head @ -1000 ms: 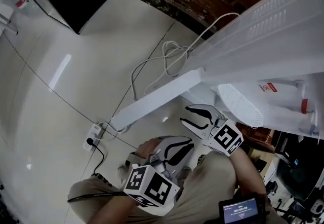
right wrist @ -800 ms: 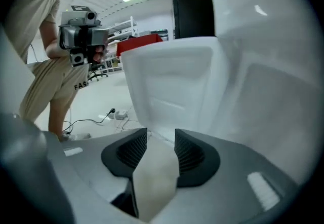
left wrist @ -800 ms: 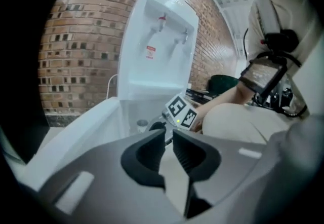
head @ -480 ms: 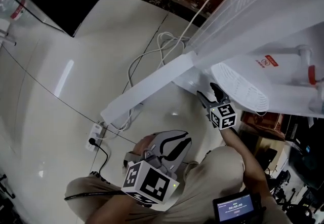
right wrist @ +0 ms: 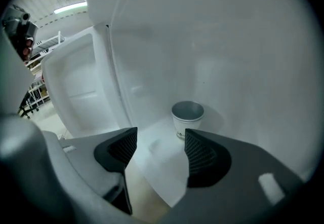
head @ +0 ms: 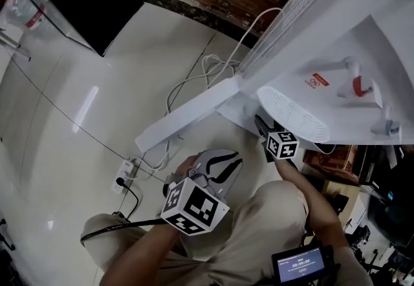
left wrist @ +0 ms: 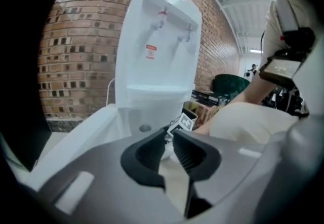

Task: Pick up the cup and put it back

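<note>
Over on the left, our left gripper has hardly moved. It waits low over our lap. Its two jaws are pressed together at the tips, and there is nothing in them.

On the right there is a big change. A second ago our right gripper was out in the open, above our lap. Now it has gone forward, past the open door. It is at the mouth of the little cupboard under the water dispenser. Its jaws stand wide apart and hold nothing.

The cup stands upright on the cupboard floor, near the back wall. It is just past the jaw tips, a bit to the right jaw's side. Nothing touches it yet.

So we think the pick-up is only starting. The gripper needs to slide in until the cup sits between the jaws, and then squeeze. A bump from the right jaw could knock the cup over.

Now we count, from left to right.
- On the floor there is one power strip.
- Next to it is a bunch of white cables. We cannot tell how many.
- We have two grippers, one in each hand.
- There is one open door and one cupboard, with one cup in it.
- Above them is one water dispenser with one drip tray.
- It has two taps, and one of them has red on it.
- Low on the right is one small screen.
</note>
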The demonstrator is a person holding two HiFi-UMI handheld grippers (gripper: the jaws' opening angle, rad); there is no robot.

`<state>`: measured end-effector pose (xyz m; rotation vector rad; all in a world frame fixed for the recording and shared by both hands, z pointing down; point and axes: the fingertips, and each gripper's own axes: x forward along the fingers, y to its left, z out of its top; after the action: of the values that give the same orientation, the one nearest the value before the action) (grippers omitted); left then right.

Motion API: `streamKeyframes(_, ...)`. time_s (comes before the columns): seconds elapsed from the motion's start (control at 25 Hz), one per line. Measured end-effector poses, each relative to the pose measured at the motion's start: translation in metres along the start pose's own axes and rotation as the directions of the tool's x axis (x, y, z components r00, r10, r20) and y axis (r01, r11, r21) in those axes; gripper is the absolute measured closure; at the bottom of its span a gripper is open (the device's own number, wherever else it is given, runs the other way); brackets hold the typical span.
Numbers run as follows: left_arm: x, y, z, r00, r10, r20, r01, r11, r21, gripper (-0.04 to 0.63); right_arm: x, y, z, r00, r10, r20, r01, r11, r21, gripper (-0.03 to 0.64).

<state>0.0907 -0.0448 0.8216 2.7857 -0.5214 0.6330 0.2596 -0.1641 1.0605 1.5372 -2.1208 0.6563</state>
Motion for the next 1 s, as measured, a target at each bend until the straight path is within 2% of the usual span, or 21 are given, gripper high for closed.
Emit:
streamKeyframes(0.2,0.004,0.003,-0.003,1.000,0.004,-0.006,-0.004,1.000,0.014,0.540,0.021,-0.021,-0.006,0.994,-0.104,0.017,0.104,0.994,0.043,0.331)
streamKeyframes(0.28,0.003,0.004,-0.002,1.000,-0.006,0.006,0.006,1.000,-0.015,0.540,0.029,-0.027,-0.010,0.991,-0.133,0.006,0.132,0.990,0.053,0.324)
streamKeyframes(0.4,0.000,0.006,0.011,0.997,-0.032,0.066,0.037,0.996,-0.077,0.540,0.039,-0.032,-0.008,0.987,-0.163,0.009,0.162,0.986,0.042,0.294)
streamKeyframes(0.64,0.003,0.011,0.010,0.996,-0.041,0.076,0.047,0.996,-0.080,0.540,0.049,-0.047,0.015,0.974,-0.200,0.105,0.188,0.976,0.114,0.268)
streamKeyframes(1.0,0.003,0.002,0.014,0.993,-0.076,0.088,0.084,0.993,-0.082,0.541,0.056,-0.070,0.008,0.958,-0.279,0.072,0.270,0.956,0.112,0.259)
